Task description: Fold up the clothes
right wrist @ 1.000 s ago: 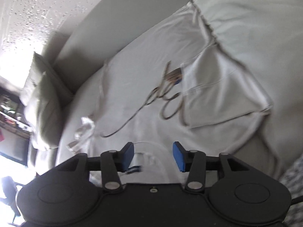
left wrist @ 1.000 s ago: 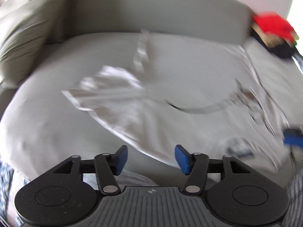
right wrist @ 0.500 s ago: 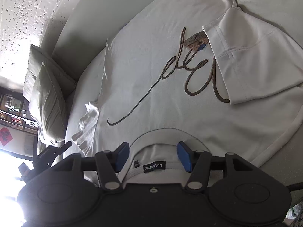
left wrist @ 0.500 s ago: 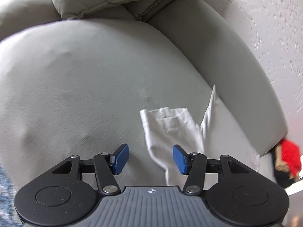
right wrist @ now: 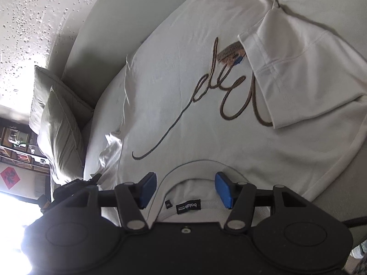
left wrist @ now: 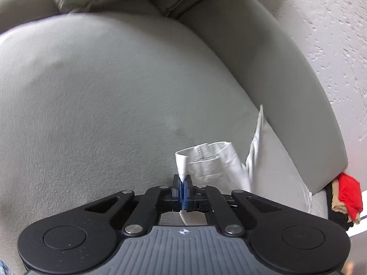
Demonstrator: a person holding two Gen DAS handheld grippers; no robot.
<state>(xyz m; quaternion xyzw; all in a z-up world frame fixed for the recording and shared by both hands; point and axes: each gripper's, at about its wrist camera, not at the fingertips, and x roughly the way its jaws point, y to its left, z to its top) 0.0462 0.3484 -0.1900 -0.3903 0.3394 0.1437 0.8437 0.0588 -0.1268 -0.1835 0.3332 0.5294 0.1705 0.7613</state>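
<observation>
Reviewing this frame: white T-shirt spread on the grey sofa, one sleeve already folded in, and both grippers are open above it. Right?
Not quite. The left gripper is shut on the T-shirt's other sleeve, as the left wrist view shows. Only the right gripper is open.

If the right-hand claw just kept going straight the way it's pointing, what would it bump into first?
Most likely the white T-shirt. The right gripper is open over the collar, tilted down toward the cloth, so the neckline area looks first in line; exact depth is hard to judge.

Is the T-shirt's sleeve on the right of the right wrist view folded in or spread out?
Folded in. The sleeve lies flat across the T-shirt chest, its edge covering the end of the brown script lettering.
</observation>
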